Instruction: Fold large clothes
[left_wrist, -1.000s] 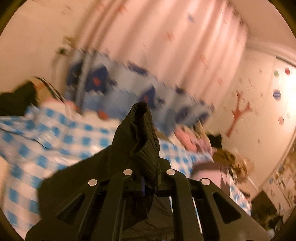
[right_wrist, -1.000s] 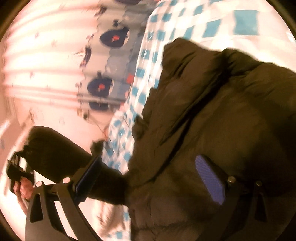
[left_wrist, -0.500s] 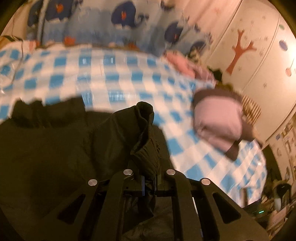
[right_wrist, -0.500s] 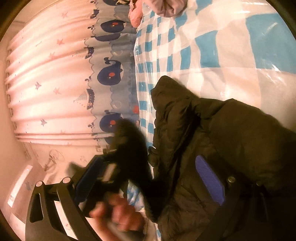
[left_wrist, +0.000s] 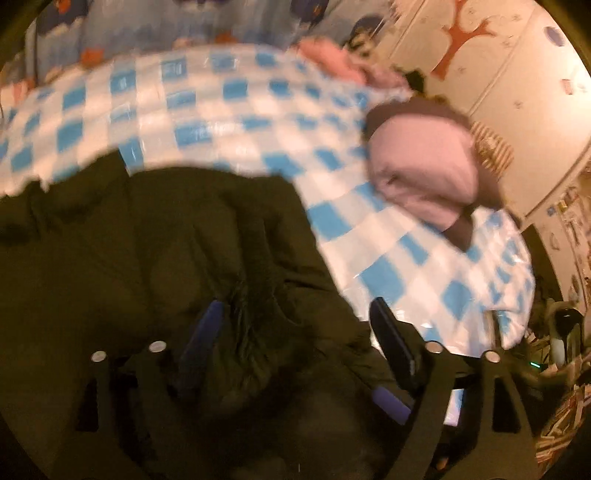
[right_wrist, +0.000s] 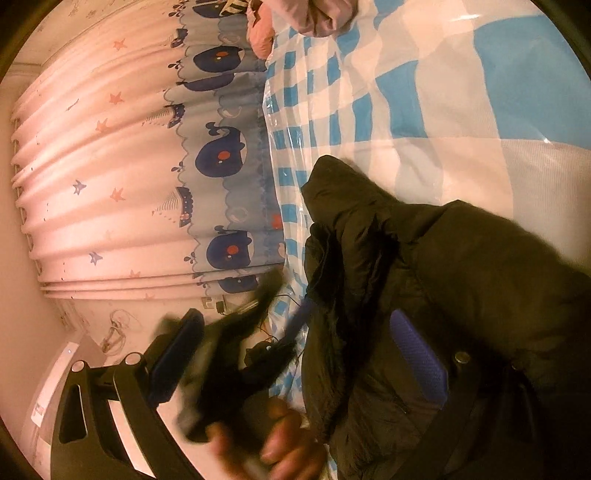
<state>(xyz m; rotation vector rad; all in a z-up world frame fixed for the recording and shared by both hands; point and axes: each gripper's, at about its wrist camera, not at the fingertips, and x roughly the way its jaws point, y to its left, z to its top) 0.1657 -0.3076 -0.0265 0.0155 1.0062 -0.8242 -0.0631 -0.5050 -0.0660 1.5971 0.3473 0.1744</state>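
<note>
A dark puffy jacket (left_wrist: 147, 240) lies spread on the bed's blue-and-white checked cover (left_wrist: 221, 92). My left gripper (left_wrist: 295, 328) hovers over the jacket's right part. Its jaws are opening and stand wide, and a rumpled fold lies loose between the blue pads (left_wrist: 207, 328) without being pressed. In the right wrist view the jacket (right_wrist: 480, 277) fills the lower right. My right gripper (right_wrist: 295, 317) stands open at its edge, one pad (right_wrist: 417, 354) lying over the fabric. The blurred left gripper (right_wrist: 229, 350) and the hand (right_wrist: 280, 439) that holds it show between the right fingers.
A folded lilac garment (left_wrist: 424, 173) sits on the bed's right side, with pink cloth (left_wrist: 332, 62) behind it. A whale-print curtain (right_wrist: 147, 184) hangs along the far edge. A wardrobe with a tree sticker (left_wrist: 461, 37) and floor clutter (left_wrist: 554, 350) stand to the right.
My left gripper came down from up high with a jacket fold pinched in it, laid it on the jacket and opened. The left hand moved into the right wrist view.
</note>
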